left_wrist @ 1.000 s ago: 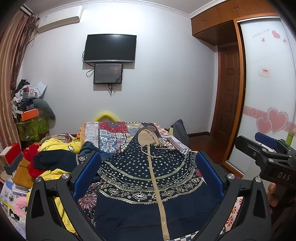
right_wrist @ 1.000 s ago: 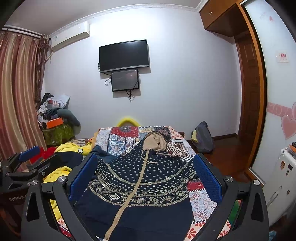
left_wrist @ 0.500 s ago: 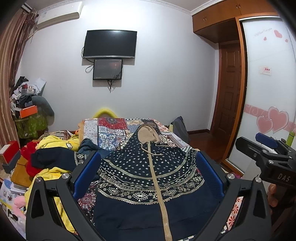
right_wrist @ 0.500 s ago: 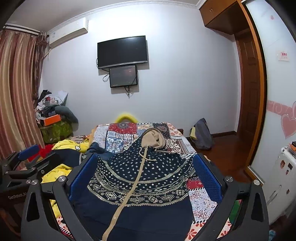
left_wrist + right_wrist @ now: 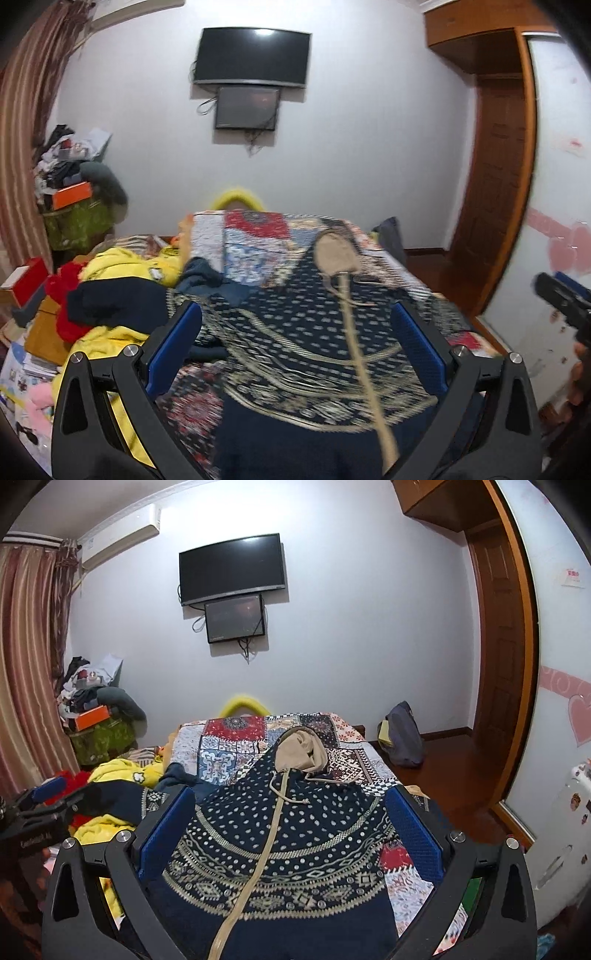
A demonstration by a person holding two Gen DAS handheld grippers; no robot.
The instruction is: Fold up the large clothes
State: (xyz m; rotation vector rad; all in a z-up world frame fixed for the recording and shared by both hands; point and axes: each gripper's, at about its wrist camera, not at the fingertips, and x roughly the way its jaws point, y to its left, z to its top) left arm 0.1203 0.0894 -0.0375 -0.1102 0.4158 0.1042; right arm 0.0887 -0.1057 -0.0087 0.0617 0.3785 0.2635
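A navy hooded jacket (image 5: 295,834) with a cream pattern, a tan zip strip and a tan-lined hood (image 5: 301,751) lies spread flat on the bed, hood at the far end. In the blurred left wrist view the same jacket (image 5: 306,343) fills the middle. My right gripper (image 5: 290,830) hovers open above the jacket's chest, nothing between its blue pads. My left gripper (image 5: 295,345) is open too, above the jacket's left half. Each gripper shows at the edge of the other's view: the left gripper (image 5: 40,805) and the right gripper (image 5: 565,299).
A patchwork quilt (image 5: 229,746) covers the bed. Yellow, red and dark clothes (image 5: 114,779) are piled on the bed's left side. A cluttered stand (image 5: 92,716) is in the left corner, a grey bag (image 5: 402,738) on the floor at right, and a wardrobe door (image 5: 561,738) beyond.
Both grippers have risen and tilted slightly, and the left one is moving fast enough to blur its view. The jacket lies as before. Both stay open.
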